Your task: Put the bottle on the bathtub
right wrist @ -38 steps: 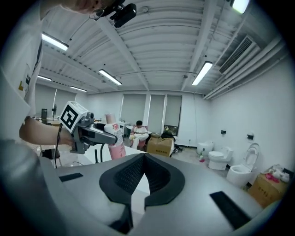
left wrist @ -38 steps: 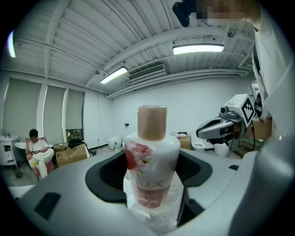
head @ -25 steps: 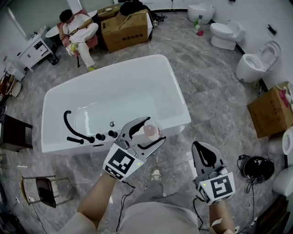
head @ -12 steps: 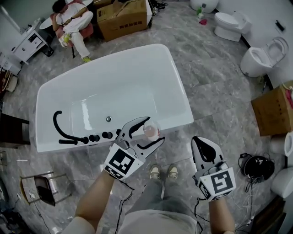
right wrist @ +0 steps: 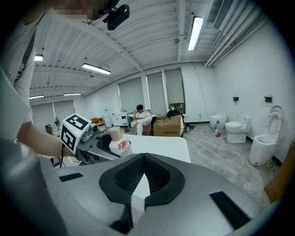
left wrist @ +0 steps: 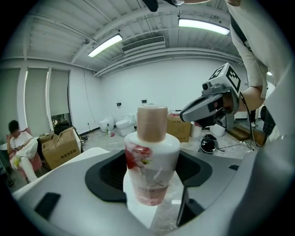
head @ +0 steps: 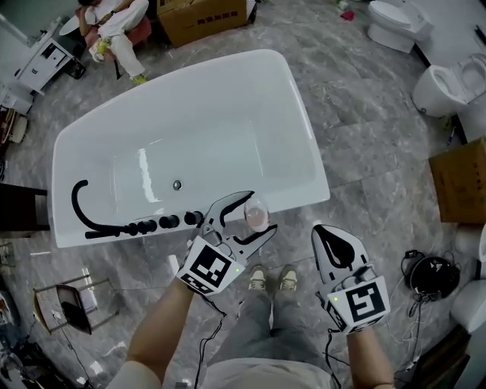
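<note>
A white bottle (head: pixel 256 215) with a pink flower label and a tan cap stands upright between the jaws of my left gripper (head: pixel 258 213), which is shut on it. In the left gripper view the bottle (left wrist: pixel 151 166) fills the middle. It hangs at the near rim of the white bathtub (head: pixel 304 137), just right of the black knobs (head: pixel 167 221). My right gripper (head: pixel 320 230) is lower right over the floor, shut and empty, with its jaw tips touching (right wrist: pixel 144 156). From that view the bottle (right wrist: pixel 120 144) shows at the left.
A black curved faucet (head: pixel 83 205) sits on the tub's near-left rim. A person (head: pixel 110 19) sits on a chair at the back left beside a cardboard box (head: pixel 201 15). Toilets (head: pixel 444 83) and another box (head: pixel 463 178) stand on the right. A stool (head: pixel 68 308) and cables (head: pixel 429 273) lie on the floor.
The head view has shifted forward, so the tub sits lower and nearer. The left gripper still holds the bottle by the near rim. The right gripper stays shut in place.
</note>
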Demonstrator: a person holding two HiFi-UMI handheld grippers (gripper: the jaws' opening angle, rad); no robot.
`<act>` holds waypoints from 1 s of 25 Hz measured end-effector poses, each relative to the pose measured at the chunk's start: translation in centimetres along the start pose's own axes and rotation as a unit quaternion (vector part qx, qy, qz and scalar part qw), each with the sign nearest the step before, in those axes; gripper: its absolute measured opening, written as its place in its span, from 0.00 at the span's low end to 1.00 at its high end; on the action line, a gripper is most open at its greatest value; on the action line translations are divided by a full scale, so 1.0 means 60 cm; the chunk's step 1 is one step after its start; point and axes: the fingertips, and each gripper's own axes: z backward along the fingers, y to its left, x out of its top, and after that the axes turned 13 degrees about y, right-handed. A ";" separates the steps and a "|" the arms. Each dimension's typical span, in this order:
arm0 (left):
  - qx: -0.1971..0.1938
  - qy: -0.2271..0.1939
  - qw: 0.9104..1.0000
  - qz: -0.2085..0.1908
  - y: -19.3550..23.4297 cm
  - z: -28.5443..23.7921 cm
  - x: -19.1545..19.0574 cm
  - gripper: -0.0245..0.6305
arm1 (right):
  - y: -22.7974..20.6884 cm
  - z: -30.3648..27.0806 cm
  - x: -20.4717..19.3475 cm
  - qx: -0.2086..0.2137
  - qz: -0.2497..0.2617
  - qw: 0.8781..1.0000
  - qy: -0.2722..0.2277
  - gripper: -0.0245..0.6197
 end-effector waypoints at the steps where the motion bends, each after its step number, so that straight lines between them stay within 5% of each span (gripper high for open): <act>1: -0.002 0.002 1.000 -0.001 0.001 -0.012 -0.008 0.55 | -0.004 -0.010 -0.006 0.003 -0.001 1.000 0.003 0.08; 25: -0.002 0.073 0.997 0.026 -0.007 -0.221 -0.225 0.55 | -0.063 -0.123 -0.137 0.031 0.019 0.999 0.029 0.08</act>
